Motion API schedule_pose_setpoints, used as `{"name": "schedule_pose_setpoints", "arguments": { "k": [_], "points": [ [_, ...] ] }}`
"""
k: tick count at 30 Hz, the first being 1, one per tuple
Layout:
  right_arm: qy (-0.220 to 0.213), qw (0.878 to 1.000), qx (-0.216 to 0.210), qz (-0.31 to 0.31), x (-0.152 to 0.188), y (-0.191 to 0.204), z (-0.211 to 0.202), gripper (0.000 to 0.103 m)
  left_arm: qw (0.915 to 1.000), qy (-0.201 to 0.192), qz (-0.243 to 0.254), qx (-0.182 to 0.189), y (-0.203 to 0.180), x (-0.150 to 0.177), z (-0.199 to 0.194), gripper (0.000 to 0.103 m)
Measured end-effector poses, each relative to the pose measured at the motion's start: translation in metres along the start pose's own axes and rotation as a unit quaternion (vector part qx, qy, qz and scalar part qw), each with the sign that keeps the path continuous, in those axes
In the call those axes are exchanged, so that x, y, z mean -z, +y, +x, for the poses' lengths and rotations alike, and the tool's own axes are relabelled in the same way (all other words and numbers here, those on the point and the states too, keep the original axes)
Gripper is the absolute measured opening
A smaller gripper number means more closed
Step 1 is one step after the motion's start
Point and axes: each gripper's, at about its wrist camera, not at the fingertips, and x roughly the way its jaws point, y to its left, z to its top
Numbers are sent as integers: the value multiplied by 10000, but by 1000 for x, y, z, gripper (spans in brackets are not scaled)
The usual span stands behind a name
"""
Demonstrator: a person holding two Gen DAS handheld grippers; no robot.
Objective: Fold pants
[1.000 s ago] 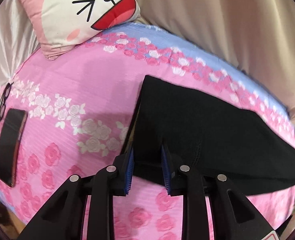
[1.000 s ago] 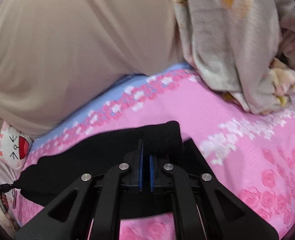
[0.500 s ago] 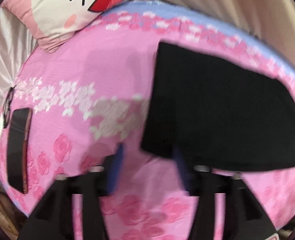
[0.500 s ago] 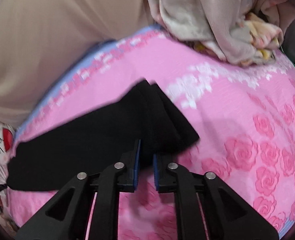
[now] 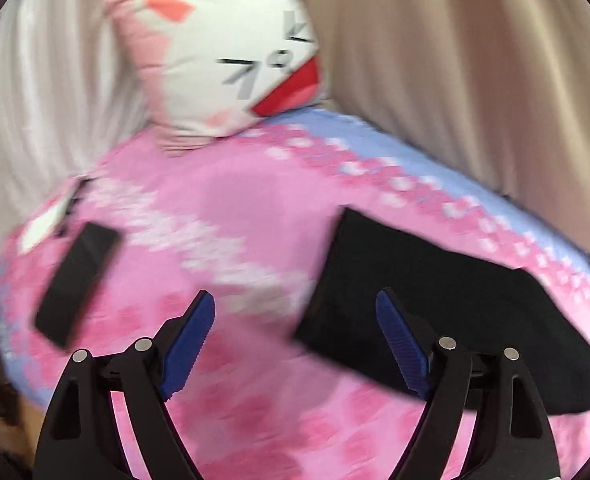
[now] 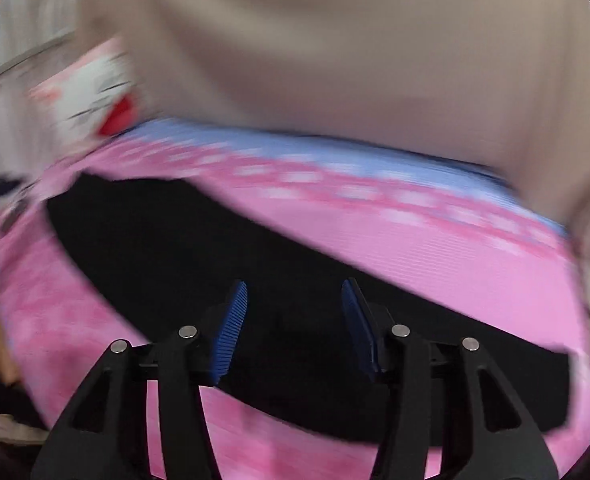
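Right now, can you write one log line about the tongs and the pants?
left tongs: open, jaws just opening, nothing between | right tongs: open, just opening, over pants | black pants: flat on pink bedsheet, released

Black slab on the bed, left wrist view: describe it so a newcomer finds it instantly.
Start at the pink rose-print bedsheet. Go to its left edge, well below the cat-face pillow. The flat black phone-like slab lies there: narrow and rigid-looking, unlike the broad black folded pants at right.

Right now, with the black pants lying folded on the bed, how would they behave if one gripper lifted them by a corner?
The black pants lie flat against the pink sheet, so they are probably limp and would sag. The layers might slide apart. The fabric looks thin, so likely light. Both the left gripper and right gripper are open, off the cloth.
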Motion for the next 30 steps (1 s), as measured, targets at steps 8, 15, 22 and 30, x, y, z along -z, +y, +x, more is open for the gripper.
{"name": "schedule_pose_setpoints", "arguments": {
  "k": [8, 15, 22, 30],
  "points": [
    [1081, 9828, -1497, -89, -50, 128, 168, 46, 9923, 1155, 433, -90, -18, 32, 101, 84],
    [798, 9818, -1654, -480, -51, 144, 140, 44, 9908, 1064, 834, 99, 14, 55, 80, 85],
    [668, 9891, -1217, 490, -104, 52, 168, 46, 9897, 1035, 983, 116, 14, 56, 78, 88],
    [329, 9824, -740, 1685, -103, -17, 178, 20, 9925, 962, 740, 143, 13, 50, 64, 82]
  ]
}}
